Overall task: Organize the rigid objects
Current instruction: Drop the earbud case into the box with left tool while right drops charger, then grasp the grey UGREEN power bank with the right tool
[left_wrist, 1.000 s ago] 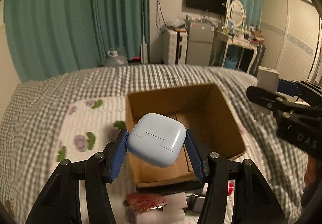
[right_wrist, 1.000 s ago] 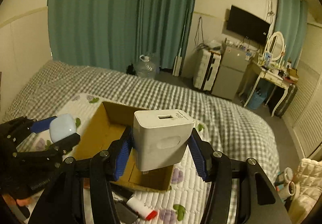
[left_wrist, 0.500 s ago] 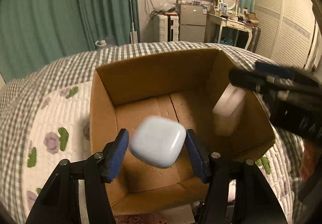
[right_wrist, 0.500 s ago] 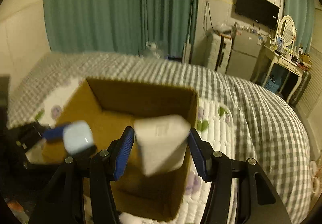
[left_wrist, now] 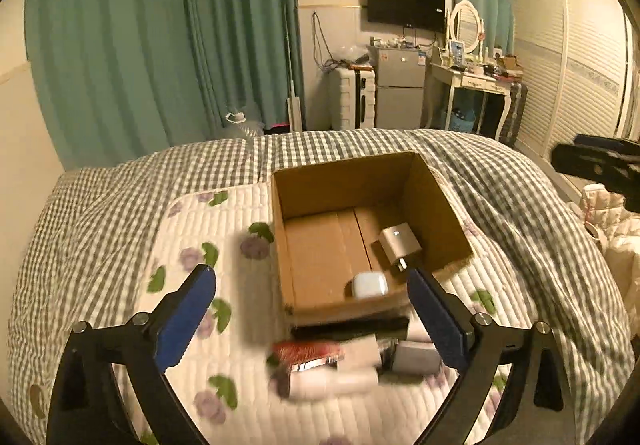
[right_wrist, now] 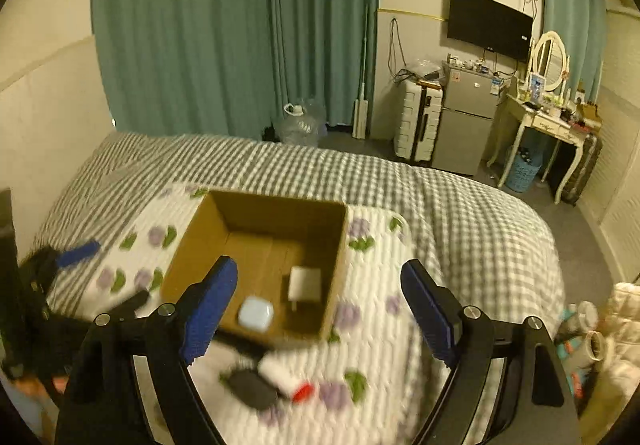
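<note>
Checked bedding and a flowered quilt fill both views, with a cardboard box at centre frame. Inside it, toward the lower right of the box floor, lie a pale blue earbud case and a white charger, just beside each other. Both tongs are spread wide and carry nothing: the left gripper and the right gripper hang above the box. Blurred small items wait on the quilt at lower centre, just in front of the box. Reaching for them, a finger could likely snag the near box wall and tip it on the soft bed.
</note>
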`<state>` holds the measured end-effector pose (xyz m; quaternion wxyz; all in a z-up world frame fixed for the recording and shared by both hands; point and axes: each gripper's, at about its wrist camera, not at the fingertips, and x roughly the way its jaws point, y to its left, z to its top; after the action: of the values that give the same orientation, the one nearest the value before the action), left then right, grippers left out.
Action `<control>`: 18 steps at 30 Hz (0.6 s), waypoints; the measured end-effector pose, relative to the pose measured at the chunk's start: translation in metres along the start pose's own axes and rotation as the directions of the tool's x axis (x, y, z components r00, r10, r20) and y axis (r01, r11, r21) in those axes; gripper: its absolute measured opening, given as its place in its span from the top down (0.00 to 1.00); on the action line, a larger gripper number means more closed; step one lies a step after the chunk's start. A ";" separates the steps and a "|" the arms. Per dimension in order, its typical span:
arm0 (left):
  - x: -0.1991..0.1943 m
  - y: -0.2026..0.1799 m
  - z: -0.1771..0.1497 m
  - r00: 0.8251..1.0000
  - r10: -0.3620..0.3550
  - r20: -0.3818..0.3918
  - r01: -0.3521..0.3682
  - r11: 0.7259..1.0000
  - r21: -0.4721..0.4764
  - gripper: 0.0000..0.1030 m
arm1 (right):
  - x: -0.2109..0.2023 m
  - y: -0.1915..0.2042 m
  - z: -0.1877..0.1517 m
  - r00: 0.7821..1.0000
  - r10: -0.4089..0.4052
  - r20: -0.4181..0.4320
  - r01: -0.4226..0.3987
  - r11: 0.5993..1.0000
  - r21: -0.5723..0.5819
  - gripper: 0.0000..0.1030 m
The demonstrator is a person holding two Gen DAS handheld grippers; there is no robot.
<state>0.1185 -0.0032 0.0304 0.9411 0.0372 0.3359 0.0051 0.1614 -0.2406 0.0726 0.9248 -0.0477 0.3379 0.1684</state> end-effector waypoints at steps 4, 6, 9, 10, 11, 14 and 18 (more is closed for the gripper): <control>-0.024 0.014 -0.021 1.000 -0.001 0.001 0.001 1.000 -0.004 0.03 | -0.041 0.014 -0.031 0.998 -0.055 -0.025 0.054 0.997 -0.046 0.14; -0.029 0.020 -0.032 1.000 0.000 -0.006 0.000 1.000 -0.015 0.03 | -0.049 0.020 -0.048 0.997 -0.077 -0.028 0.076 0.995 -0.064 0.14; -0.028 0.024 -0.050 1.000 0.002 -0.023 -0.003 1.000 -0.029 0.03 | -0.044 0.037 -0.081 0.995 -0.072 -0.063 0.068 0.996 -0.061 0.10; -0.023 0.026 -0.057 0.999 0.006 -0.034 -0.007 0.999 -0.031 0.03 | -0.037 0.041 -0.089 0.994 -0.064 -0.083 0.059 0.997 -0.059 0.10; -0.020 0.028 -0.062 0.999 0.009 -0.041 -0.010 0.999 -0.034 0.03 | -0.028 0.045 -0.097 0.992 -0.056 -0.110 0.050 0.997 -0.058 0.10; 0.002 0.036 -0.081 0.997 0.012 -0.075 -0.017 0.998 -0.063 0.03 | 0.010 0.062 -0.124 0.977 -0.021 -0.210 0.016 1.000 -0.025 0.10; 0.035 0.050 -0.103 0.992 0.014 -0.122 -0.025 0.995 -0.093 0.03 | 0.062 0.077 -0.150 0.955 -0.023 -0.297 0.029 0.999 0.017 0.10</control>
<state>0.0807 0.0543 -0.0676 0.9196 -0.0042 0.3916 0.0324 0.0881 -0.1810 -0.0805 0.8661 -0.0670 0.4742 0.1435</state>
